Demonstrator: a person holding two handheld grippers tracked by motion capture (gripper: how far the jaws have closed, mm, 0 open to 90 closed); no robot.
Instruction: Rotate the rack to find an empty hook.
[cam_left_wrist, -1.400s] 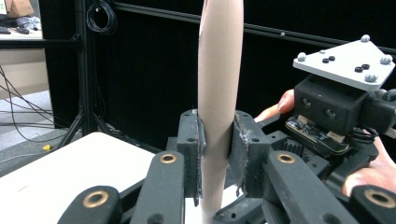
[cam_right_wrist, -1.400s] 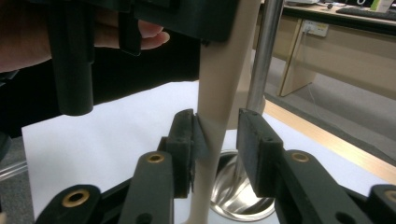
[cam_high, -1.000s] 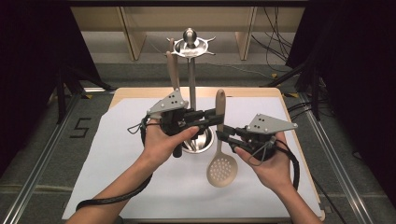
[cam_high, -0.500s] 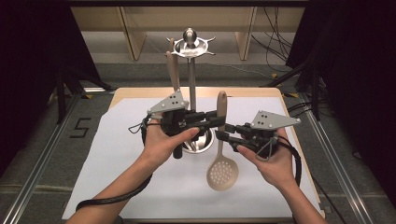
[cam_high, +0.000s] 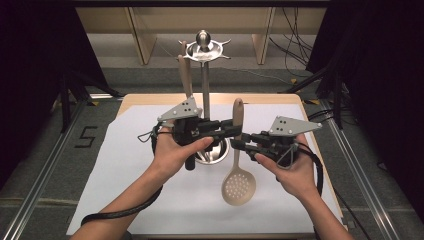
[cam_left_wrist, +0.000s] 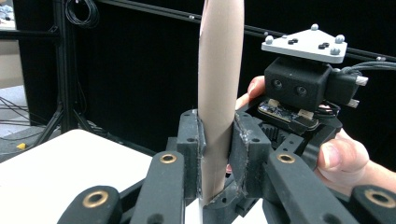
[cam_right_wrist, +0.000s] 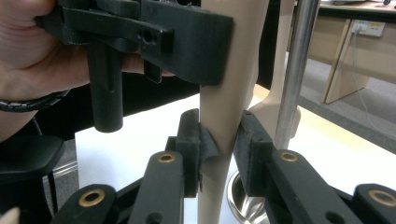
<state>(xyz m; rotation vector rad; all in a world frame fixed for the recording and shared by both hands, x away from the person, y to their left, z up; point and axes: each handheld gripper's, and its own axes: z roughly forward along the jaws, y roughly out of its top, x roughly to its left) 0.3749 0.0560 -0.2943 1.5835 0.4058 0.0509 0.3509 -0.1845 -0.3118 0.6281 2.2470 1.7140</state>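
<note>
The slotted spoon (cam_high: 239, 170) hangs upright between both sets of tongs, round perforated head low over the desk (cam_high: 125, 200), handle pointing up. Its head is cut off in both gripper views, so you just get a beige shaft running out of frame, and in the high view the middle of the handle is hidden behind the black jaws.

The left tongs (cam_high: 235, 127) are clamped on the handle near its top, pads pressed on both sides in the left gripper view (cam_left_wrist: 215, 154). The right tongs (cam_high: 239, 143) sit just below them; their jaws have just been closing, and the spoon handle is between them, pinched at the pads in the right gripper view (cam_right_wrist: 219, 154).

Both hands come up from the near edge, wrists roughly level, each pair of tongs pointing inward toward the other. The left hand (cam_high: 175, 152) wraps its grip from below, the right hand (cam_high: 295, 172) cradles its own.

Right behind the left tongs stands a steel utensil rack (cam_high: 204, 75) with 1 more beige utensil (cam_high: 186, 75) on it. White sheet on the desk, dark curtains either side.
</note>
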